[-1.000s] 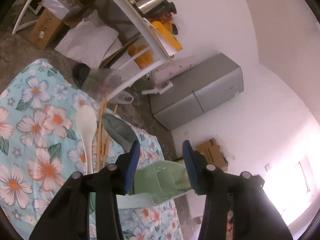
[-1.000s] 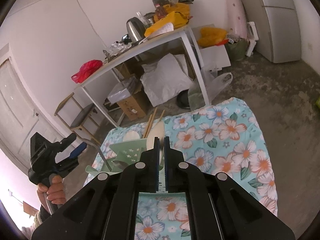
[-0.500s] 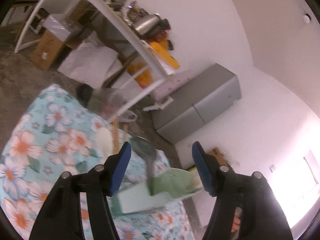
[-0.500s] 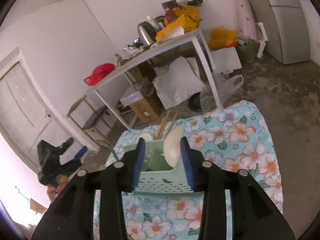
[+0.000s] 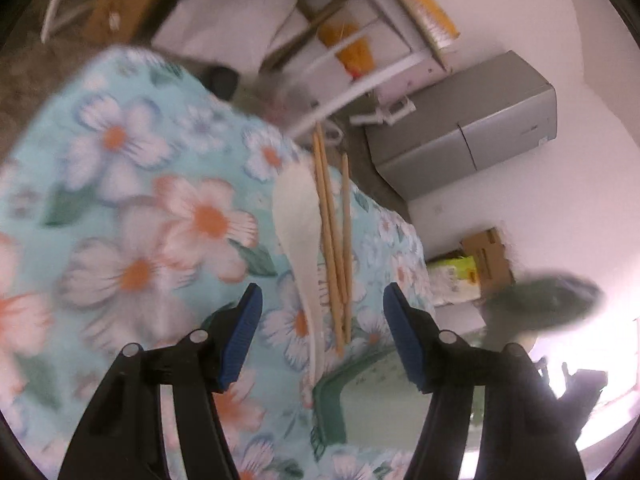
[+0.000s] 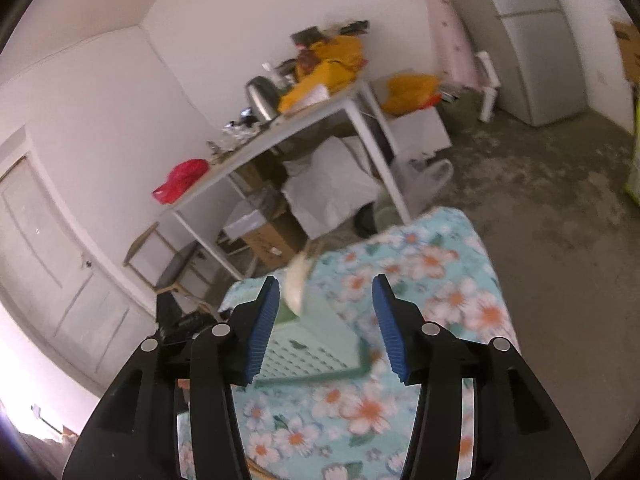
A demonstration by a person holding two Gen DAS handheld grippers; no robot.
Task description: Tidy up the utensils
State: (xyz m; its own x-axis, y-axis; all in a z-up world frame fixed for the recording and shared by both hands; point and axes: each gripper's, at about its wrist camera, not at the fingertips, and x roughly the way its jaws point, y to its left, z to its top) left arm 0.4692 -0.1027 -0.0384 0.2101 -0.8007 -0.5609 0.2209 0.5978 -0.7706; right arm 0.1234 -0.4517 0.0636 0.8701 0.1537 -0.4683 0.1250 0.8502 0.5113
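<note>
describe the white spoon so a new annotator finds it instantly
Start at the floral tablecloth, then find the green utensil holder at its near edge. The white spoon sticks out of it beside the wooden chopsticks: broad, pale and rounded where they are thin brown sticks.

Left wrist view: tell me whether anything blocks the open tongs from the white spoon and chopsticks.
Nothing visible does. The white spoon and wooden chopsticks stick up out of the green holder, straight ahead of the left tongs, whose jaws stand open and empty.
</note>
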